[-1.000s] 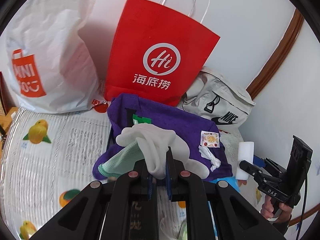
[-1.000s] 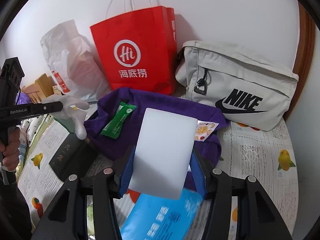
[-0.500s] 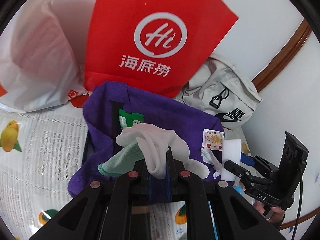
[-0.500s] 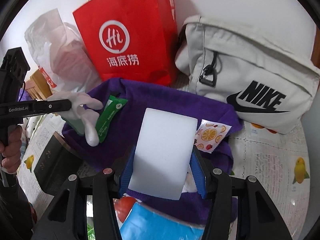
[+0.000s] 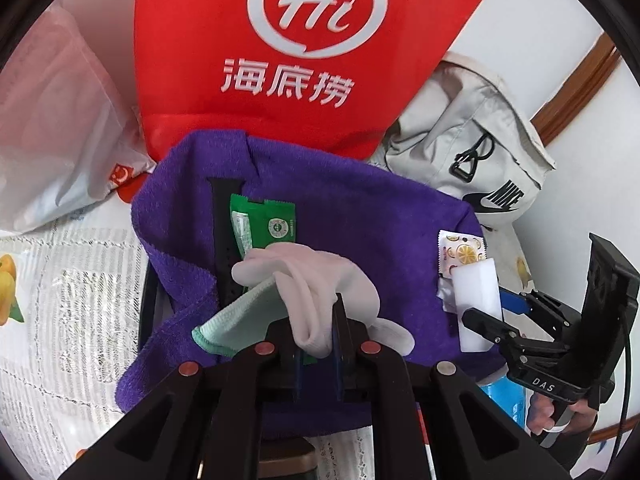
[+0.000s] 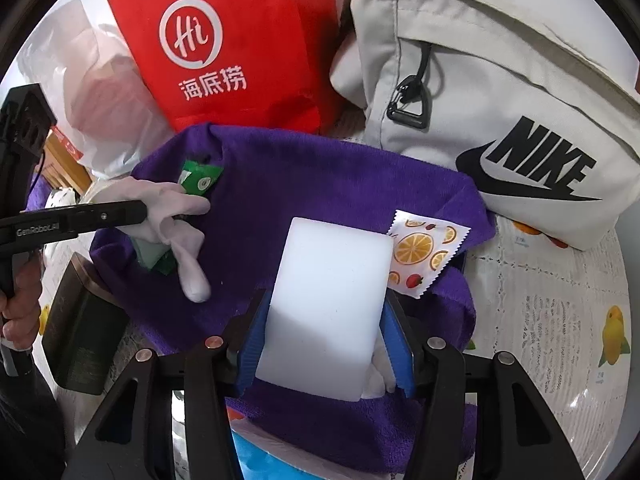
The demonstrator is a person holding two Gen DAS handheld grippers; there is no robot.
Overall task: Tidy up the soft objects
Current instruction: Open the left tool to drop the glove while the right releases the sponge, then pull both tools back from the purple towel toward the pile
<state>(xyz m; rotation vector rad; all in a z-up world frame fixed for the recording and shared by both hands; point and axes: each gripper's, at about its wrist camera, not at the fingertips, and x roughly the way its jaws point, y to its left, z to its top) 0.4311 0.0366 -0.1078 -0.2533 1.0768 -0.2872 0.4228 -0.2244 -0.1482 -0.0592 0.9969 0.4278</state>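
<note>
My left gripper (image 5: 316, 320) is shut on a white glove with a green cuff (image 5: 304, 292) and holds it just above a purple towel (image 5: 360, 216). The glove also shows in the right wrist view (image 6: 176, 220). My right gripper (image 6: 326, 324) is shut on a white sponge block (image 6: 328, 304) and holds it over the right part of the towel (image 6: 320, 184); the block also shows in the left wrist view (image 5: 478, 304). A green sachet (image 5: 268, 228) and an orange-print sachet (image 6: 424, 252) lie on the towel.
A red paper bag (image 5: 304, 60) stands behind the towel, a white plastic bag (image 5: 52, 128) to its left, a grey Nike bag (image 6: 500, 100) to its right. A dark box (image 6: 80, 336) sits under the towel's left edge. A fruit-print cloth (image 6: 560, 320) covers the table.
Both grippers have moved forward and down toward the purple towel, still holding the glove and the sponge block. The bags behind now loom larger.
</note>
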